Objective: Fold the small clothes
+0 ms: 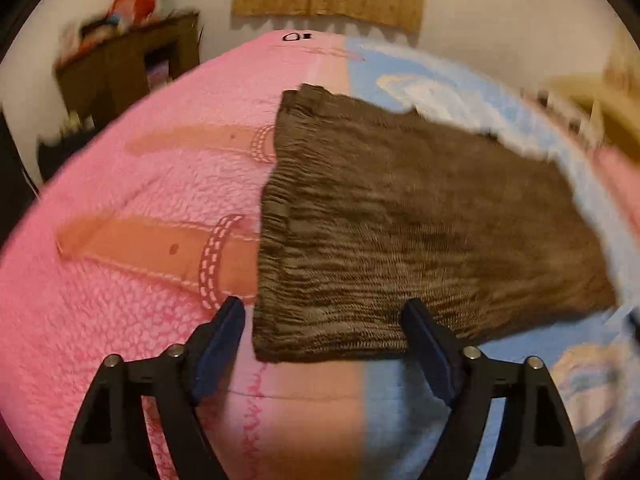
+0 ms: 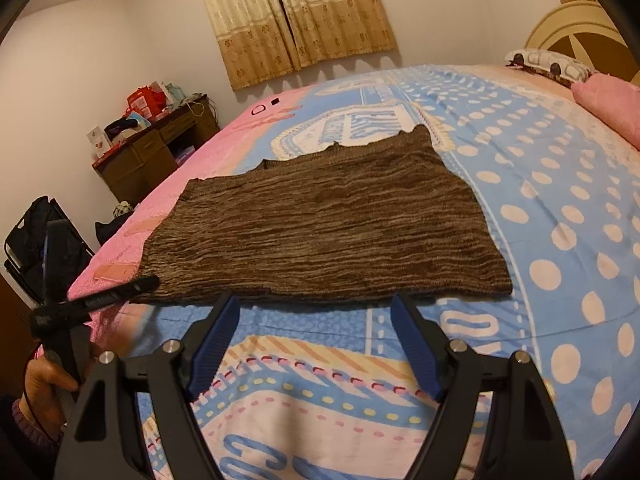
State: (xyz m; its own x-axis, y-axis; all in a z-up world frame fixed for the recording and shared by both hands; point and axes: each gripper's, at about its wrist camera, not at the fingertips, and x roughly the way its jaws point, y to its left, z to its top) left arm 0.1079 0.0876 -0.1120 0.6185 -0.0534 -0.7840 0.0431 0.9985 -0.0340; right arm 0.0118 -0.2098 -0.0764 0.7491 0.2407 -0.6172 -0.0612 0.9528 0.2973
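A brown knitted garment (image 2: 328,232) lay flat on the bed (image 2: 560,208), across its pink and blue bedspread. The left gripper (image 1: 324,328) and right gripper (image 2: 316,312) hovered at its near edge, fingers spread, holding nothing.

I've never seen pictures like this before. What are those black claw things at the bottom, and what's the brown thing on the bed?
Those claws are grabbing tools, one in each of a person's hands. Each tool carries a camera looking out along its jaws, so you get two pictures: one from the left gripper, one from the right gripper. Both stand open and hold nothing. The brown thing is a small knitted garment, lying flat on the bedspread, which is pink on one side and blue with dots on the other. In the right picture you can even see the person's left hand gripping the other tool, near the garment's corner.
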